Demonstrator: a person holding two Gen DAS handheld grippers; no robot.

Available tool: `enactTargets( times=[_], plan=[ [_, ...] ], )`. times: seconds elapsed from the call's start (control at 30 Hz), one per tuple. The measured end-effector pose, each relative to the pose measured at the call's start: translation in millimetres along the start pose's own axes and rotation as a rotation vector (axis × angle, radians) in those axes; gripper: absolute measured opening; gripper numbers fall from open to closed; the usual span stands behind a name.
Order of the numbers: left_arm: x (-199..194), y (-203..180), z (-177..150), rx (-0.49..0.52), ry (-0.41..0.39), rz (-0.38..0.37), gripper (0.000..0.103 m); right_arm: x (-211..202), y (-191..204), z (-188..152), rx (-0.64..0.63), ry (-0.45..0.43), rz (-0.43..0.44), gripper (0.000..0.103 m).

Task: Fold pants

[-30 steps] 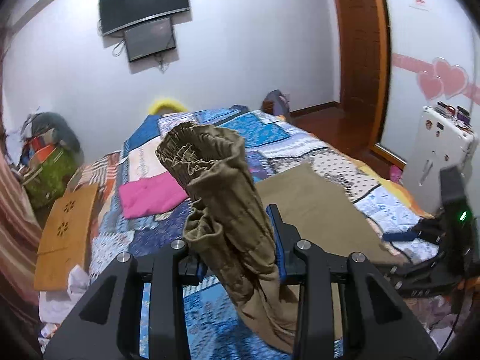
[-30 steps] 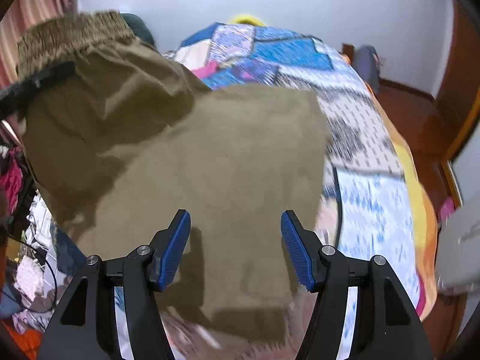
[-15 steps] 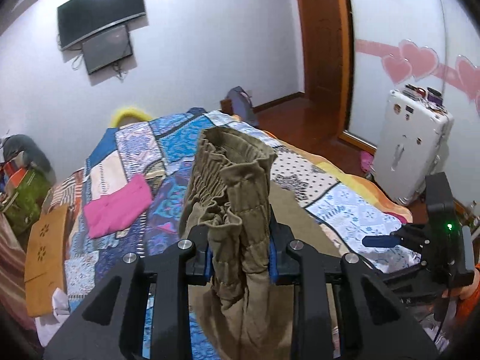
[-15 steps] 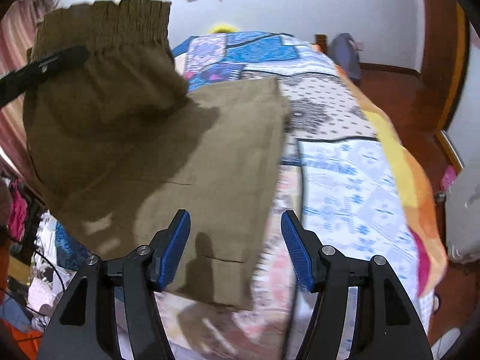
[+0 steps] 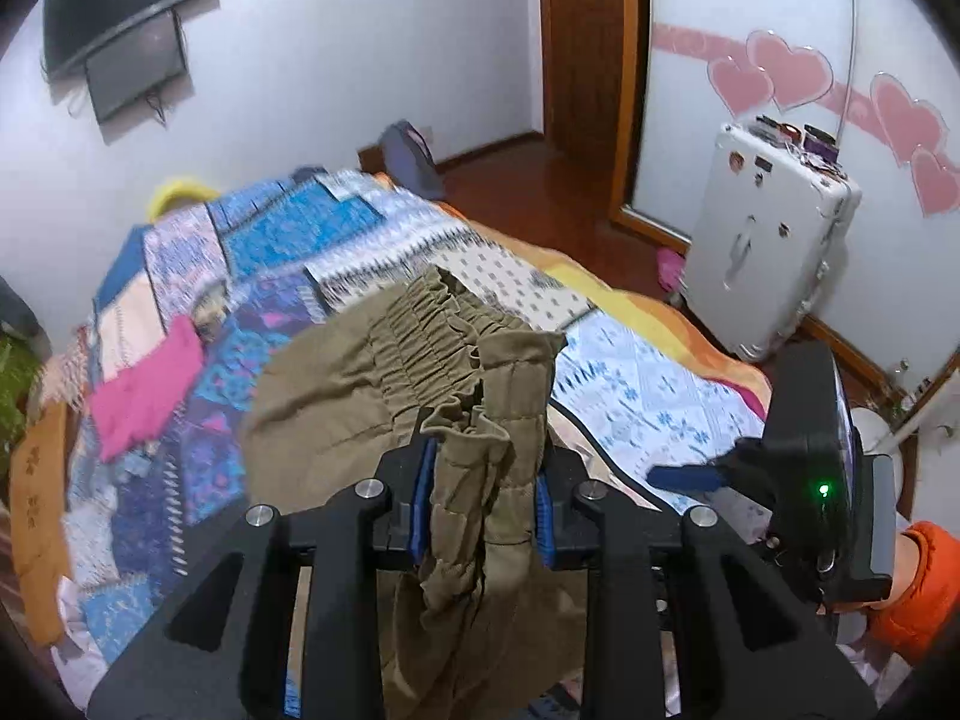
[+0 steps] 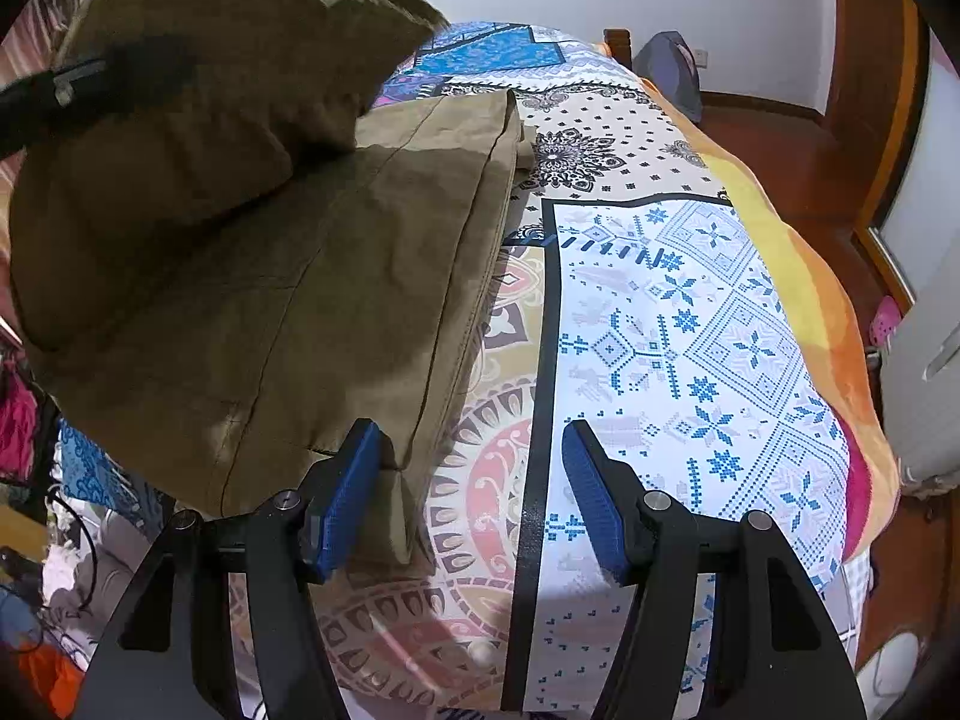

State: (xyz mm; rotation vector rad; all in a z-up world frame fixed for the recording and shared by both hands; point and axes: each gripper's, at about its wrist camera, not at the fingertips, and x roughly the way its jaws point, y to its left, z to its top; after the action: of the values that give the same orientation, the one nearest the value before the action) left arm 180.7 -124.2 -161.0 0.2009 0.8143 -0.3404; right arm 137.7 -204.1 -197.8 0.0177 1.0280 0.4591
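The olive-brown pants (image 5: 372, 396) lie partly on the patchwork bed, with the elastic waistband (image 5: 444, 330) lifted. My left gripper (image 5: 483, 498) is shut on the bunched waistband and holds it above the bed. In the right wrist view the pants (image 6: 288, 276) spread over the bed's left side, the raised waistband end (image 6: 198, 60) hanging above the flat legs. My right gripper (image 6: 471, 492) is open and empty, just right of the pants' near edge, over the bedspread. It also shows in the left wrist view (image 5: 798, 468).
The patchwork bedspread (image 6: 690, 312) covers the bed. A pink cloth (image 5: 150, 390) lies at its left. A white hard case (image 5: 774, 240) stands on the floor at the right, near a wooden door (image 5: 594, 42). Clutter lies left of the bed.
My left gripper has carried the waistband forward and down over the legs lying on the bed. My right gripper has stayed open and shifted right, off the pants onto the bedspread.
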Motion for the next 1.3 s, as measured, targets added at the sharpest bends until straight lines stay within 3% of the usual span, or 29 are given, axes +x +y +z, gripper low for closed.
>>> enactTargets(
  times=[0.33, 0.4, 0.47, 0.53, 0.63, 0.8, 0.9, 1.03, 1.17, 1.3],
  plan=[
    [39.1, -12.9, -21.3, -0.042, 0.144, -0.089, 0.030, -4.6, -1.0, -3.0, 0.012, -0.004, -0.006, 0.059],
    [40.7, -16.3, -23.9, -0.030, 0.154, -0.094, 0.038, -7.9, -2.8, -3.3, 0.017, -0.003, -0.019, 0.059],
    [40.4, -20.2, -26.2, -0.030, 0.162, -0.124, 0.053, -13.7, -7.4, -3.6, 0.027, -0.010, -0.034, 0.059],
    [38.4, -23.7, -27.3, -0.027, 0.164, -0.135, 0.060, -22.2, -12.7, -4.4, 0.035, -0.021, -0.050, 0.059],
    [29.0, -28.1, -25.7, -0.017, 0.170, -0.114, 0.060, -38.5, -19.6, -5.3, 0.046, -0.046, -0.075, 0.059],
    [-14.9, -13.0, -20.1, -0.035, 0.055, -0.098, 0.062, -56.8, -26.0, 6.6, 0.063, -0.099, -0.080, 0.059],
    [-26.3, 8.1, -20.2, -0.059, 0.035, -0.070, 0.065, -63.0, -19.7, 17.9, 0.048, -0.137, -0.073, 0.059],
    [-18.4, 42.2, -34.3, -0.082, 0.088, 0.026, 0.065, -65.3, -2.3, 34.5, 0.012, -0.181, -0.039, 0.059],
    [-7.9, 64.3, -59.4, -0.115, 0.145, 0.060, 0.065, -53.0, 15.3, 45.6, -0.011, -0.193, 0.007, 0.059],
    [-0.1, 75.8, -86.8, -0.135, 0.190, 0.057, 0.066, -28.3, 28.3, 45.0, -0.023, -0.150, 0.034, 0.059]
  ],
)
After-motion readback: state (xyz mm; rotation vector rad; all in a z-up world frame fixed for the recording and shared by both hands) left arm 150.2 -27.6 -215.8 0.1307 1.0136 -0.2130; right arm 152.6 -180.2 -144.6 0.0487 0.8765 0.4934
